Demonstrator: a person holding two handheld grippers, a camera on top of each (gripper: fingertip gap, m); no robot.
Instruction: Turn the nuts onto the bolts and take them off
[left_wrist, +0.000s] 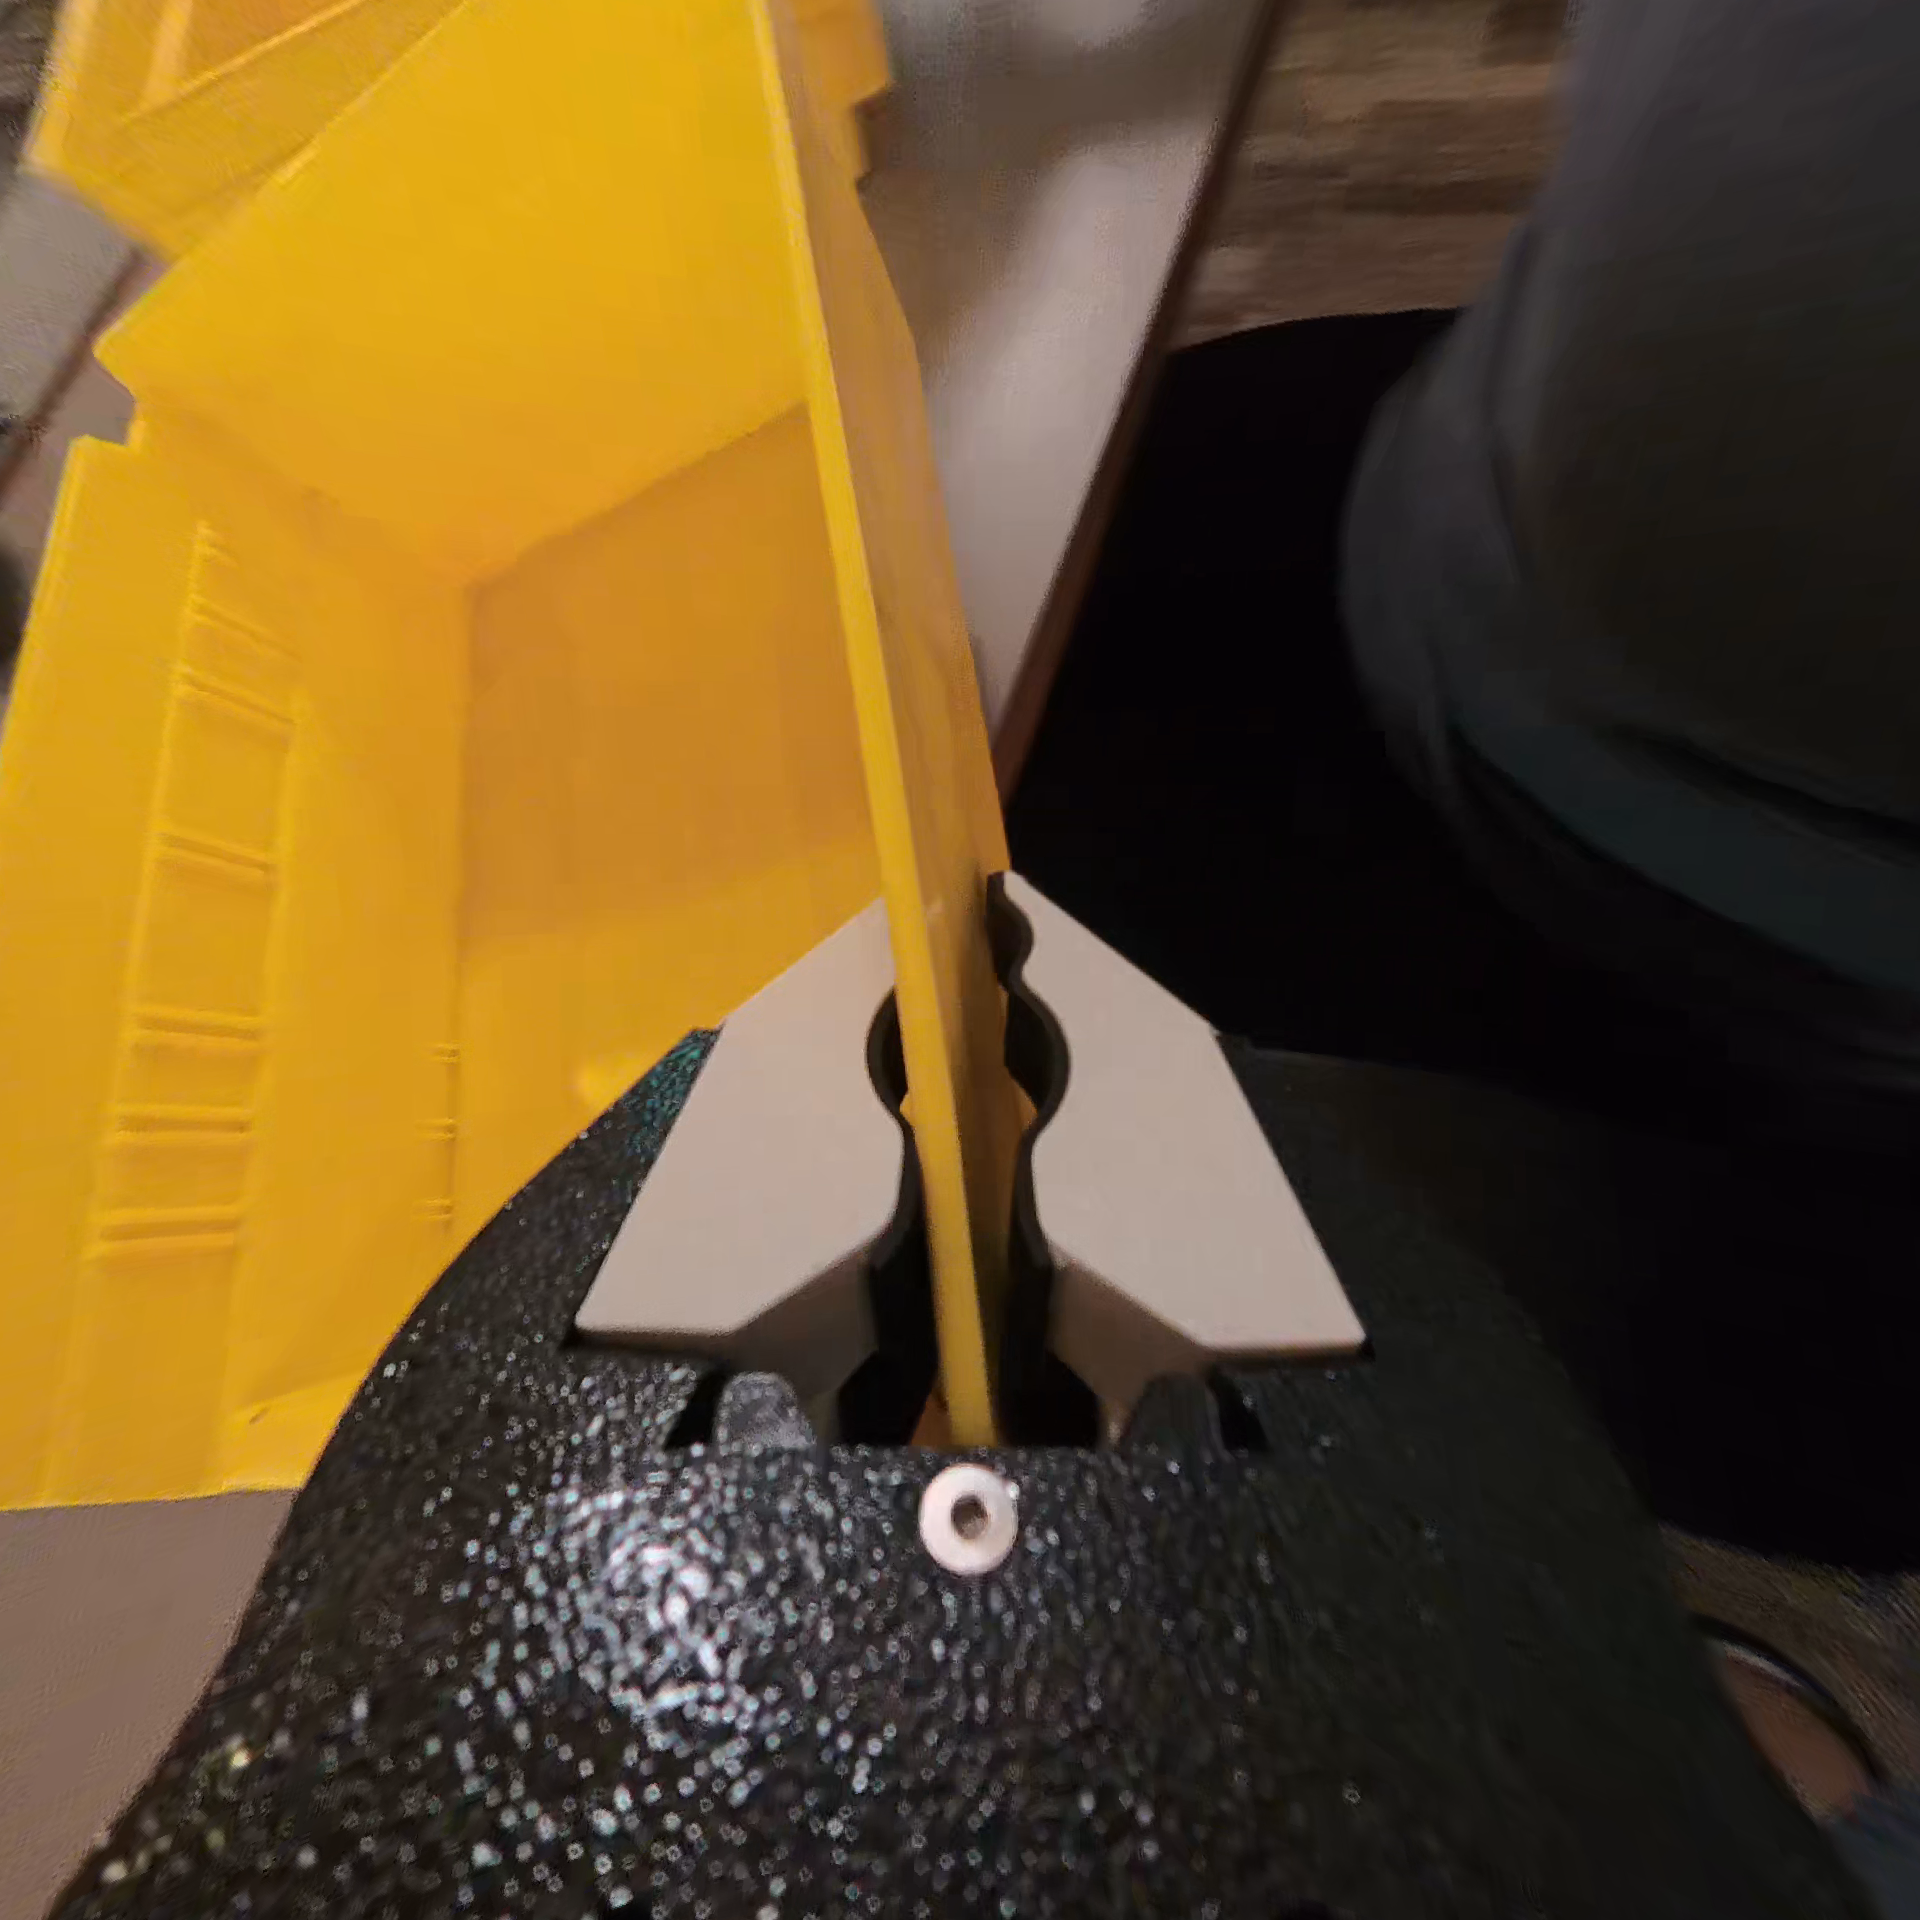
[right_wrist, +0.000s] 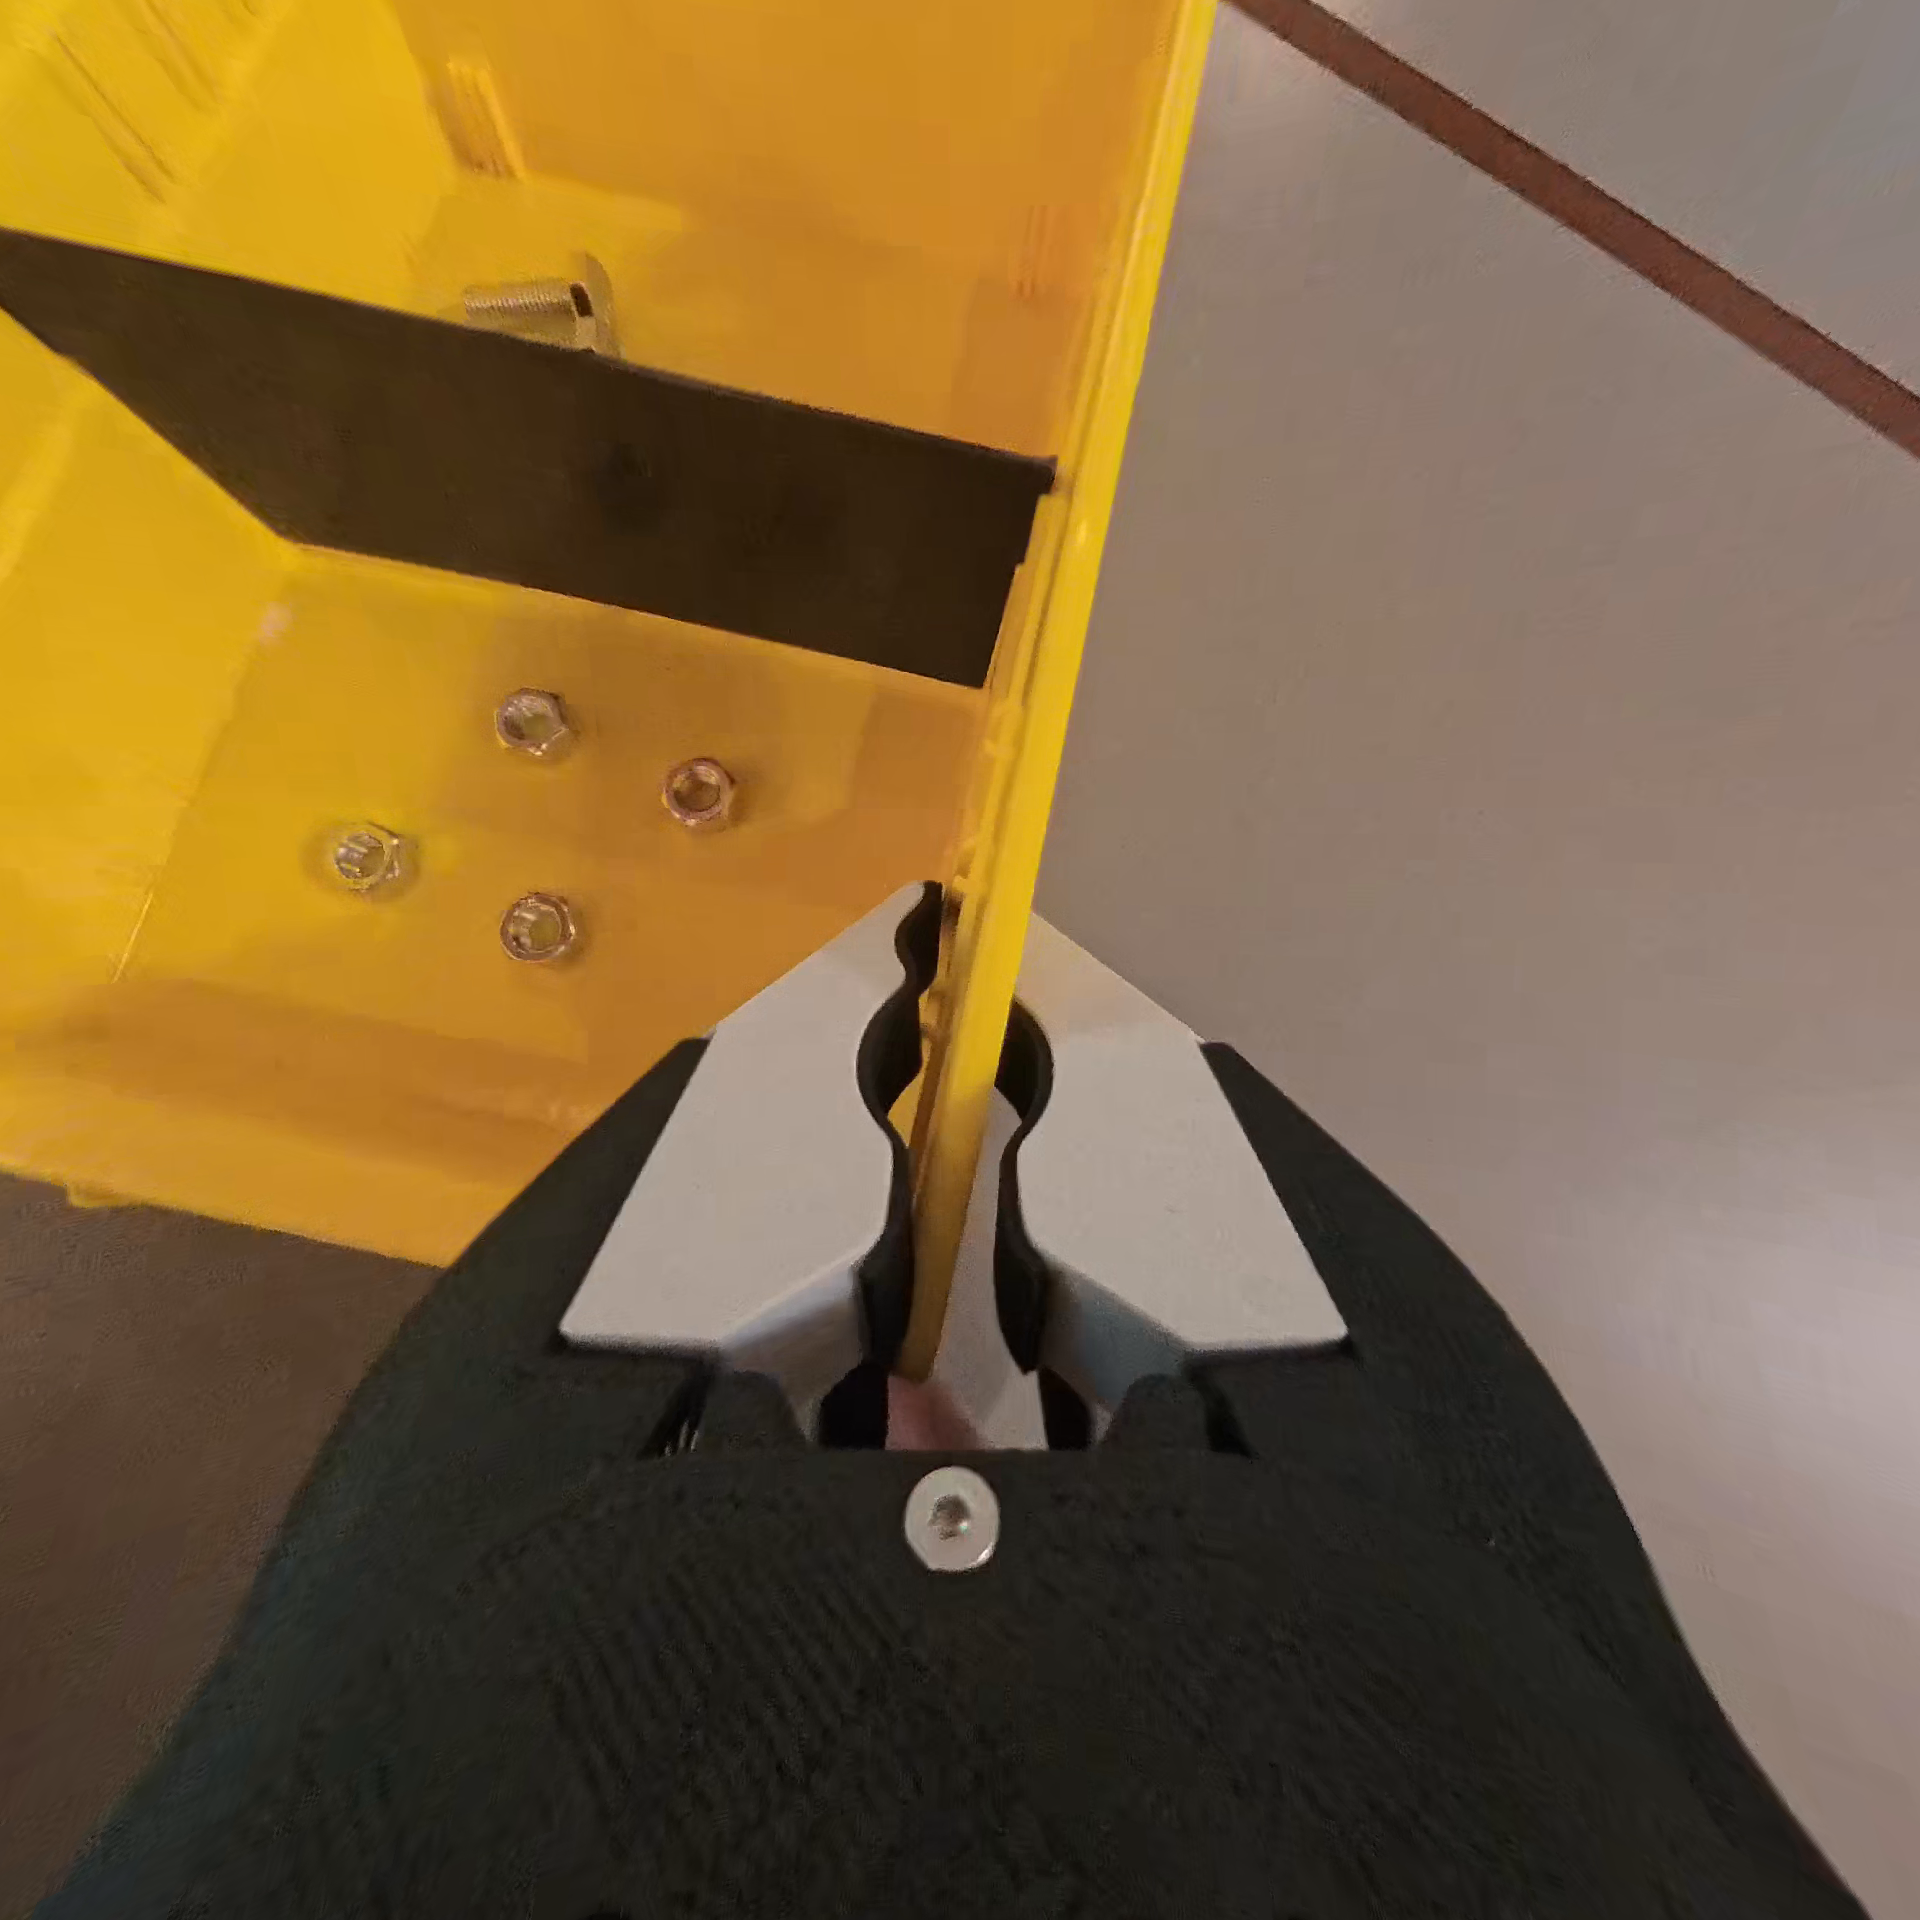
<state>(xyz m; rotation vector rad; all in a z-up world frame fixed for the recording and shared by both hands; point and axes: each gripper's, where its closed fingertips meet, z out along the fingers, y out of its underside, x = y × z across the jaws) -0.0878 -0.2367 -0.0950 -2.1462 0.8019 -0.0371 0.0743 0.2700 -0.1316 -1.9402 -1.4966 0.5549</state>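
Grey bench (right_wrist: 1507, 727) carries a yellow bin (right_wrist: 727, 156). Left tongs (left_wrist: 961, 1122) pinch one thin bin wall; right tongs (right_wrist: 956, 1122) are nearly closed on another wall, likely to steady or shift the bin for access. Four loose nuts (right_wrist: 532, 719) lie on the bin floor; one bolt (right_wrist: 540, 307) sits behind a black divider (right_wrist: 520, 488). No nut is threaded yet.

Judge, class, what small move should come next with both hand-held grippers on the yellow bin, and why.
Probably set the yellow bin steady on the table and release one wall. The left hand-held gripper and right hand-held gripper each clamp a bin wall, so neither can reach the four loose nuts or the bolt beyond the black divider.
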